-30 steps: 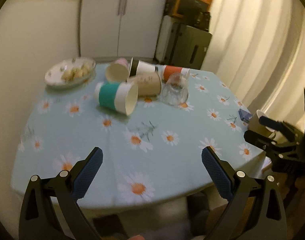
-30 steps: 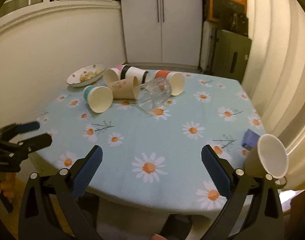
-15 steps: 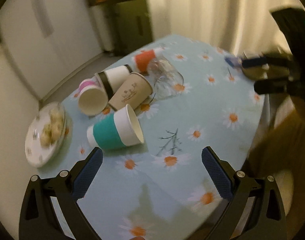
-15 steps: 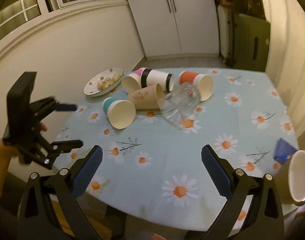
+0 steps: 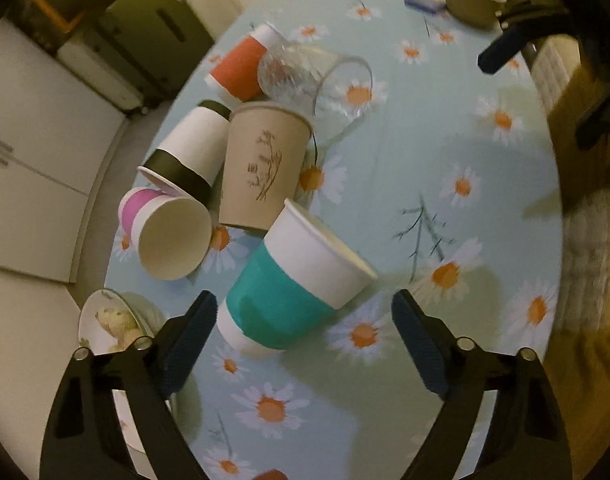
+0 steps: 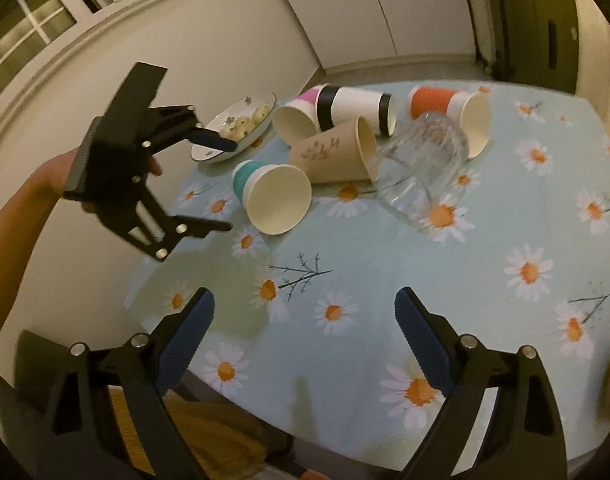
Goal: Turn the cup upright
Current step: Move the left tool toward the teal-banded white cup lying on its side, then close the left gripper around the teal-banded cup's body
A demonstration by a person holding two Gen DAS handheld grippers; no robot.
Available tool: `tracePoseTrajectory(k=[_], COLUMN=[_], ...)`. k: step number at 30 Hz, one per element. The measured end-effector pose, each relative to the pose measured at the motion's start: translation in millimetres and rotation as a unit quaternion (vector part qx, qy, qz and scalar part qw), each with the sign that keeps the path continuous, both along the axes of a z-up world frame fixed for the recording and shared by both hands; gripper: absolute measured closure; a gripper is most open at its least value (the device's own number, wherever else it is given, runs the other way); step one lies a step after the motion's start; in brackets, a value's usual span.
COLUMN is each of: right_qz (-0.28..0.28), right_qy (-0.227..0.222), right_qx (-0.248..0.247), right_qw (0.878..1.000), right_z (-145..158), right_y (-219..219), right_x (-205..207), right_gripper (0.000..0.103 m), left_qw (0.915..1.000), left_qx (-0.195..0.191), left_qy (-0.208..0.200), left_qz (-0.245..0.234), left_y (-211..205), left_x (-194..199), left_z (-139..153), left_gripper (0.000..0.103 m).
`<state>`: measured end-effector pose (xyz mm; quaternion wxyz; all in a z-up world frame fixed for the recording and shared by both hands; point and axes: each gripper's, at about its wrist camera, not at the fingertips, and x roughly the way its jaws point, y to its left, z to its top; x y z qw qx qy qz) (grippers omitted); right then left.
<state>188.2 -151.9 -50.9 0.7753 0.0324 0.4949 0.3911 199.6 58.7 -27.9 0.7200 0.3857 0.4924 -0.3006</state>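
As five paper cups point(image 5: 297, 280) lie tipped | one glass point(image 6: 421, 160) | left claw point(image 5: 301, 320) apart | right claw point(image 6: 305, 320) apart

I'm in a home dining room. A daisy-print tablecloth point(image 6: 425, 272) covers the table, with white cupboard doors point(image 6: 365, 8) and a window point(image 6: 33, 28) behind it.

You see the teal cup point(image 5: 293, 284) lying on its side on the table point(image 5: 465, 152), near the edge. It is a paper cup with a wide teal band around the middle and white at the rim and at the base. Its open mouth point(image 6: 279, 199) shows a cream inside and points toward the middle of the table. Its rim touches the beige cup point(image 5: 265, 168), which also lies on its side behind it.
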Motion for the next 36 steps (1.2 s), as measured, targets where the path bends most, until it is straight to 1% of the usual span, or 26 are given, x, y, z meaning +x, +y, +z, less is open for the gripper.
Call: tracePoseTrajectory(k=[4, 6, 8, 13, 15, 16, 18, 19, 22, 25, 30, 34, 36], right_qz=[0.008, 0.011, 0.01, 0.011, 0.012, 0.012, 0.011, 0.011, 0.009, 0.006, 0.005, 0.006, 0.005], right_qy=[0.032, 0.041, 0.049, 0.052, 0.05, 0.051, 0.052, 0.054, 0.054, 0.054, 0.054, 0.054, 0.057], right_qx=[0.015, 0.018, 0.017, 0.012, 0.013, 0.013, 0.011, 0.011, 0.01, 0.012, 0.016, 0.024, 0.032], right_qw=[0.999, 0.999, 0.999, 0.999, 0.999, 0.999, 0.998, 0.998, 0.998, 0.998, 0.998, 0.998, 0.998], right_z=[-8.1, -10.1, -13.8, -14.1, -13.6, -13.7, -15.0, -15.9, -17.3, -17.1, -15.9, -13.7, -12.3], right_y=[0.5, 0.3, 0.3, -1.0, -0.5, -0.2, -1.4, -1.6, -3.0, -5.4, -5.4, -7.2, -9.9], right_x=[8.8, 11.3, 15.6, 17.9, 19.2, 19.5, 22.2, 23.2, 24.7, 23.4, 21.7, 21.6, 21.7], right_gripper=[0.012, 0.012, 0.012, 0.012, 0.012, 0.012, 0.012, 0.012, 0.012, 0.012, 0.012, 0.012, 0.012], left_qw=[0.9992, 0.9978, 0.9966, 0.9928, 0.9902, 0.9892, 0.9871, 0.986, 0.9861, 0.9864, 0.9851, 0.9872, 0.9889], left_qx=[0.022, 0.038, 0.045, 0.065, 0.073, 0.078, 0.084, 0.091, 0.092, 0.087, 0.094, 0.084, 0.072], left_qy=[0.018, 0.028, 0.032, 0.031, 0.036, 0.038, 0.045, 0.046, 0.048, 0.053, 0.051, 0.049, 0.051], left_qz=[-0.028, -0.048, -0.06, -0.096, -0.113, -0.118, -0.128, -0.132, -0.129, -0.129, -0.135, -0.127, -0.119], left_y=[1.8, 3.0, 3.4, -4.5, -9.8, -12.2, -12.5, -13.6, -15.4, -16.7, -18.3, -19.4, -20.2], left_x=[7.8, 11.3, 12.5, 18.7, 19.2, 19.3, 20.2, 21.1, 29.1, 29.7, 26.8, 21.6, 18.8], left_z=[-6.2, -8.1, -8.3, -15.3, -20.8, -22.9, -27.9, -31.7, -34.0, -32.3, -29.7, -24.0, -16.0], left_gripper=[0.02, 0.02, 0.02, 0.02, 0.021, 0.022, 0.031, 0.032, 0.035, 0.035, 0.036, 0.036, 0.036])
